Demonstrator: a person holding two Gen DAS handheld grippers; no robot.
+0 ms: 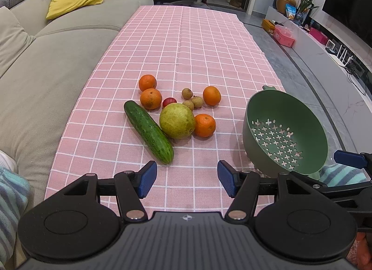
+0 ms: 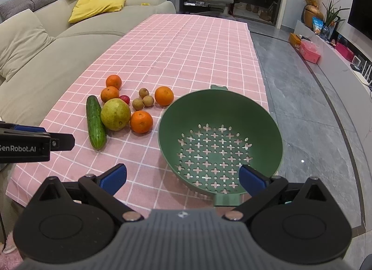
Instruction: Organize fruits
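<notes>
While both tools hang spread wide with nothing between their pads, the fruit lies clustered at mid-frame on the pink checked counter [image 1: 186,44] — cucumber [image 1: 148,131], pear [image 1: 177,121], four oranges [image 1: 204,125], three small brown fruits and a red one. The left tool [image 1: 187,178] hovers before the cucumber; the right tool [image 2: 182,177] hovers at the green colander [image 2: 219,144], lower right.

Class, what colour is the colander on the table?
Dark green colander, with cross-shaped holes; clearest in the right wrist view.
</notes>
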